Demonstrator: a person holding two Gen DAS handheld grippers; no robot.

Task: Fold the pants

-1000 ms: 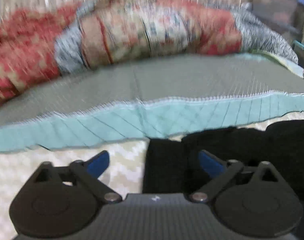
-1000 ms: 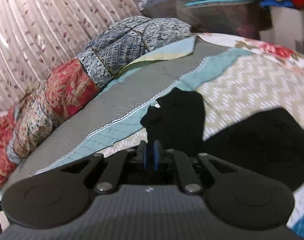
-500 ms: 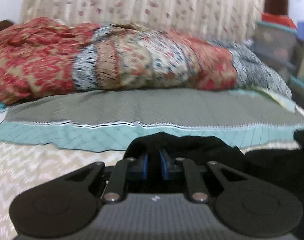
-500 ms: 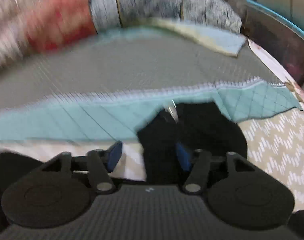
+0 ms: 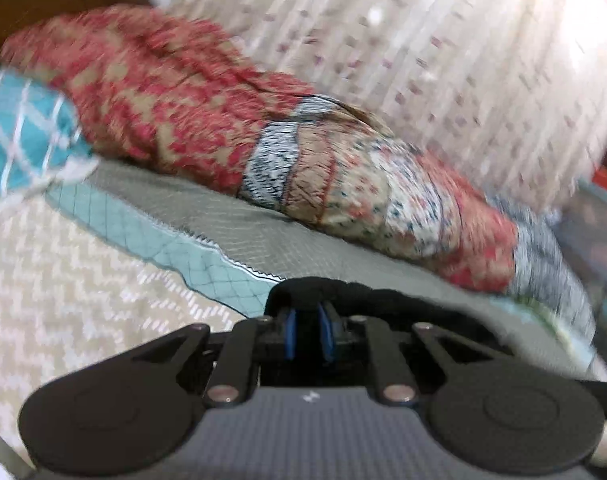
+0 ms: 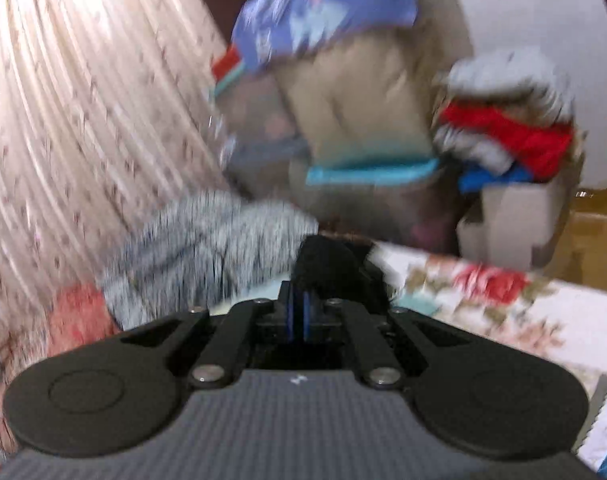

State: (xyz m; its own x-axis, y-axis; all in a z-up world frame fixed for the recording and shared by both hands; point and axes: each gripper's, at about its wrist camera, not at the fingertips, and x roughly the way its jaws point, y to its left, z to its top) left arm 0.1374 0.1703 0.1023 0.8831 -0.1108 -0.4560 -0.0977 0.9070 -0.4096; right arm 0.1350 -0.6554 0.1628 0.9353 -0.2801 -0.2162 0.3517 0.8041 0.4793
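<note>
Left wrist view, blurred by motion: the left gripper [image 5: 307, 320] sits at lower centre with its blue pads [image 5: 290, 338] drawn nearly together on a bunched fold of the black pants [image 5: 367, 300]; the jaws grip that cloth, which rises over the fingertips and trails off to the right along the bottom of the frame. Behind it the bed [image 5: 63, 280] fills the left with a beige zigzag cover, then a teal quilted strip [image 5: 207, 256] and a grey sheet [image 5: 323, 248] running diagonally. A long red and patterned bolster [image 5: 263, 152] crosses the middle from upper left to right, and a pale flecked curtain [image 5: 443, 60] takes the upper right. The only mark on the gripper body is a small white logo at lower centre, too small to read

Right wrist view, also smeared: the right gripper [image 6: 301, 312] is at lower centre, its jaws having just been closing, and its pads now pinch a dark lump of the pants [image 6: 323, 260] that stands up just above the fingertips. A floral sheet [image 6: 483, 300] lies to the right, a grey-white patterned pillow [image 6: 199, 236] to the left, the curtain [image 6: 83, 120] at far left. A heap of clothes and boxes [image 6: 383, 100] fills the upper middle and right. No label or writing there can be made out
</note>
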